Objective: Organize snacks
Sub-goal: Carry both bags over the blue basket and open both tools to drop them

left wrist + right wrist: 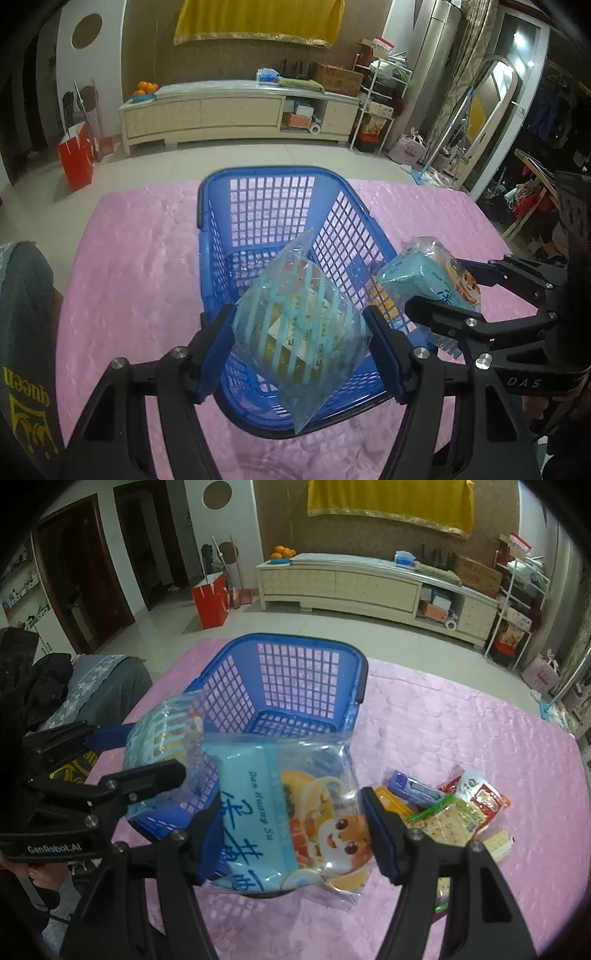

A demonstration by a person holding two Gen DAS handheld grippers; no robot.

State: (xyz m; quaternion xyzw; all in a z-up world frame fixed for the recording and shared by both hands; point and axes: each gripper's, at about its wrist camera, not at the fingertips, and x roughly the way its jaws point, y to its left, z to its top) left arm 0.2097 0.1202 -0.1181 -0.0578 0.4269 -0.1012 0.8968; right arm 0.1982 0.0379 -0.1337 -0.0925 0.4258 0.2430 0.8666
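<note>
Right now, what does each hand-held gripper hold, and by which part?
Left hand-held gripper: striped clear snack bag, by its sides. Right hand-held gripper: blue cartoon snack pack, by its sides.

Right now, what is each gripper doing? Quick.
Left gripper: shut on the striped snack bag, above the blue basket.
Right gripper: shut on the cartoon snack bag, at the basket's near edge.

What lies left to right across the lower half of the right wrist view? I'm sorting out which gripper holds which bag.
Left gripper holding the striped bag → right gripper holding the cartoon bag → loose snack pile on the pink cloth.
</note>
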